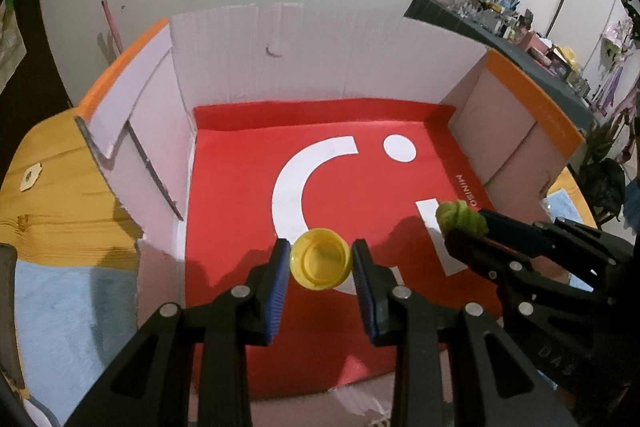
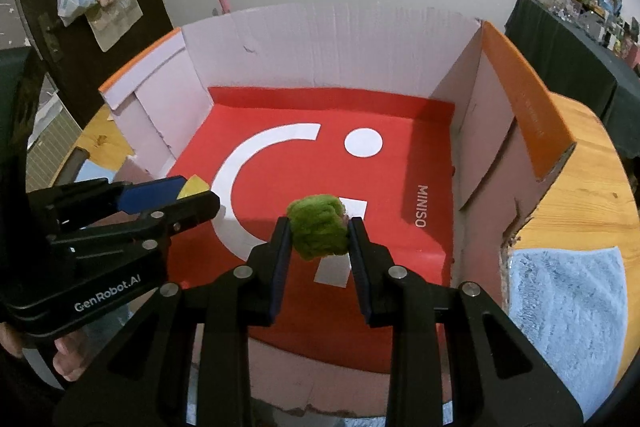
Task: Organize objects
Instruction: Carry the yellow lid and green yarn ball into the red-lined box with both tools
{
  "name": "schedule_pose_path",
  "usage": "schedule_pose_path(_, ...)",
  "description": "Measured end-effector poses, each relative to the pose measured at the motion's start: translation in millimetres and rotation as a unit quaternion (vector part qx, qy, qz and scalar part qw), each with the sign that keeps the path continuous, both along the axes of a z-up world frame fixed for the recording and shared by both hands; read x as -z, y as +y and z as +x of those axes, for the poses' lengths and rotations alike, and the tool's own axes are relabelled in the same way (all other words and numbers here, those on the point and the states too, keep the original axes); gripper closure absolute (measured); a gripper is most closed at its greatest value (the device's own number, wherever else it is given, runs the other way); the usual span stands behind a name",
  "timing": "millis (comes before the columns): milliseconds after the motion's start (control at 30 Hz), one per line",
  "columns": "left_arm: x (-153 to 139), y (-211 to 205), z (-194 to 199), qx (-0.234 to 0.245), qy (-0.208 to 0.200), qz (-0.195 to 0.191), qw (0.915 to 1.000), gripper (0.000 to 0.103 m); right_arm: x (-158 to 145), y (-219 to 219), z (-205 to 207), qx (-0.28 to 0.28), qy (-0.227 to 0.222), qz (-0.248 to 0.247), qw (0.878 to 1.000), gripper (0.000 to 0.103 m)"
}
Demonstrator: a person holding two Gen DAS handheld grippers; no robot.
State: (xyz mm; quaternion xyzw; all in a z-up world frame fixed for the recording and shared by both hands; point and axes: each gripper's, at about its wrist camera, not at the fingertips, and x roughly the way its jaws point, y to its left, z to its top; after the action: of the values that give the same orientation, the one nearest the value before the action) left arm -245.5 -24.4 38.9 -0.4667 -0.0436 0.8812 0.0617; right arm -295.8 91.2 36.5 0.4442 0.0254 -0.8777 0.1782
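Note:
My left gripper (image 1: 321,261) is shut on a yellow plastic cap (image 1: 320,259), hollow side facing the camera, held above the red floor of an open cardboard box (image 1: 280,67). My right gripper (image 2: 318,233) is shut on a fuzzy green ball (image 2: 318,231) over the same box (image 2: 340,47). In the left wrist view the right gripper (image 1: 468,227) enters from the right with the green ball (image 1: 460,217) at its tips. In the right wrist view the left gripper (image 2: 192,193) comes in from the left, a sliver of the yellow cap (image 2: 192,186) showing between its blue pads.
The box has white inner walls, orange flap edges (image 2: 528,115) and a red bottom with a white logo. It stands on a wooden table (image 1: 52,187). A light blue cloth (image 2: 568,315) lies right of the box. A person's fingers (image 2: 66,359) hold the left gripper's handle.

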Motion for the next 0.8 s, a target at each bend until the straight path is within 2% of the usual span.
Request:
schedule_pose_path(367,12,-2,-4,-0.003,-0.020,-0.005,0.9998,0.070,11,4,-6,0.004,-0.024,0.009,1.000,0.076)
schedule_pose_path(800,10,-6,-2,-0.004,-0.019,0.000,0.9998,0.070,15,6,-4,0.005,-0.031,0.022,0.999,0.076)
